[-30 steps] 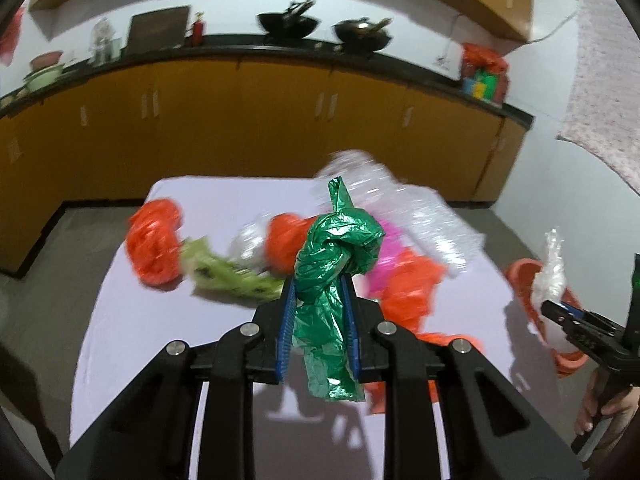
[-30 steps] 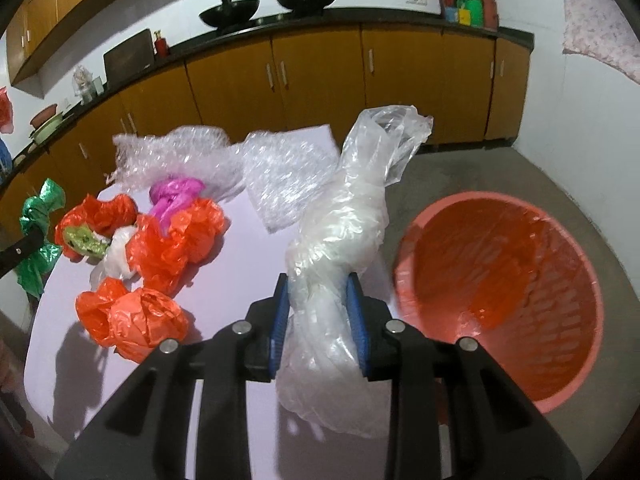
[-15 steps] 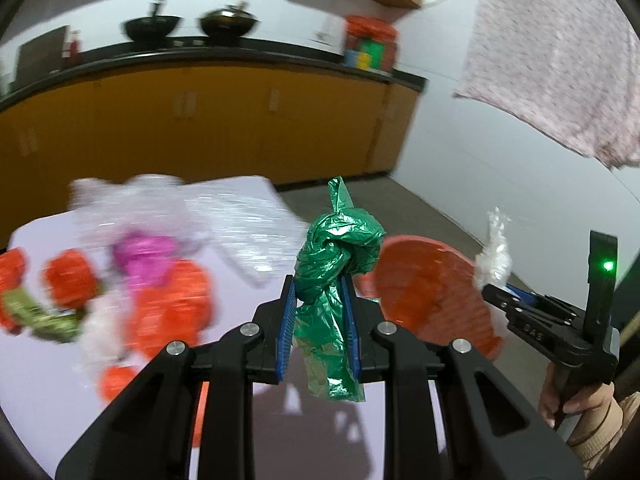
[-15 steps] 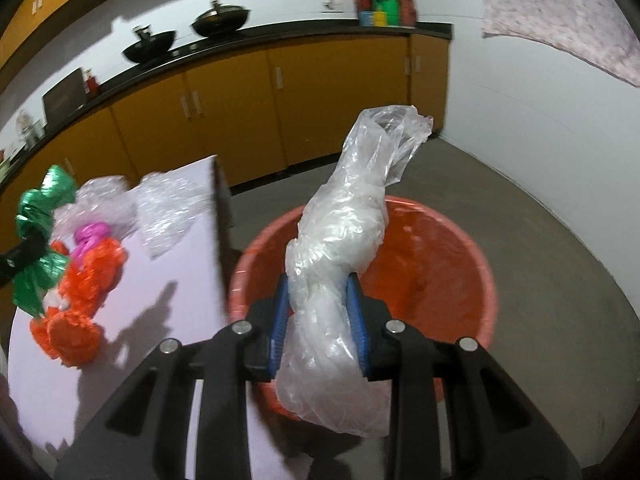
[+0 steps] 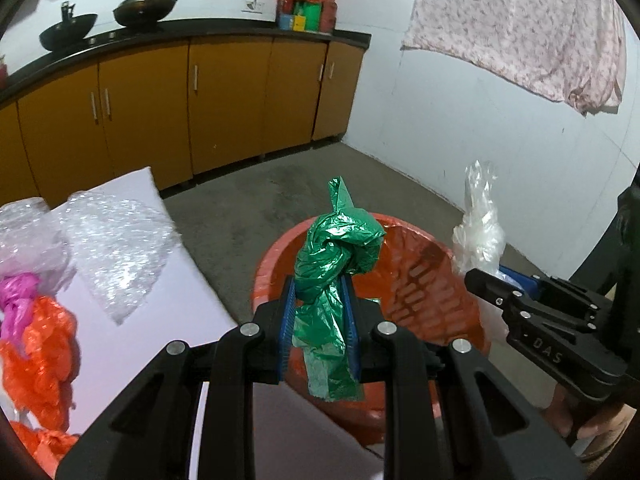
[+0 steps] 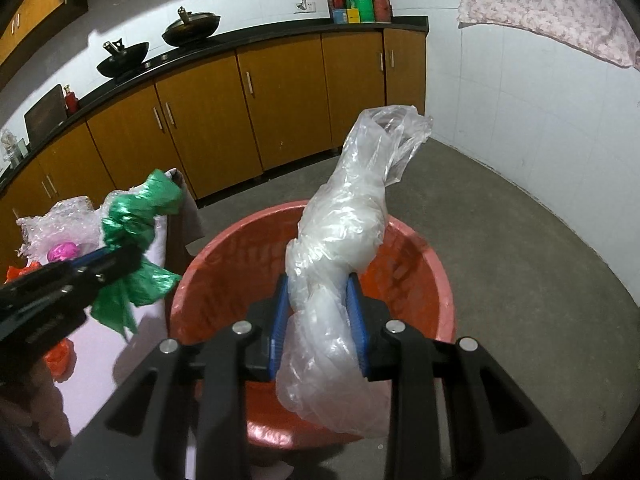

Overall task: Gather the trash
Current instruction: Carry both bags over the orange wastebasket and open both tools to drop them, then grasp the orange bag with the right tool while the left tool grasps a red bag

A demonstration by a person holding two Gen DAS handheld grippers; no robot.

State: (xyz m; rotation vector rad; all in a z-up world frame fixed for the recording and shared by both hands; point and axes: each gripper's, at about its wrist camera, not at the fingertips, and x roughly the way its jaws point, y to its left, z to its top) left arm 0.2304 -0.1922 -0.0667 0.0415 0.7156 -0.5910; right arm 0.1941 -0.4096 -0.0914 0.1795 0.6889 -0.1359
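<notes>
Left wrist view: the left gripper (image 5: 318, 312), clamped on the green bag (image 5: 334, 264), has swung from the worktop (image 5: 160, 340) over the red basket (image 5: 420, 280); right gripper (image 6: 318, 316) pinches the clear bag (image 6: 340, 240) there too, so dropping looks next.

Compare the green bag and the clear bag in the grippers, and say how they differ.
The green bag is opaque, shiny and dark green; the clear bag is see-through and whitish.
The green bag is in the left gripper, the clear bag in the right gripper.
The green bag looks the smaller bundle; the clear bag looks bulkier and longer.
Both are knotted plastic bags, pinched between blue pads in front of the red basket.
</notes>
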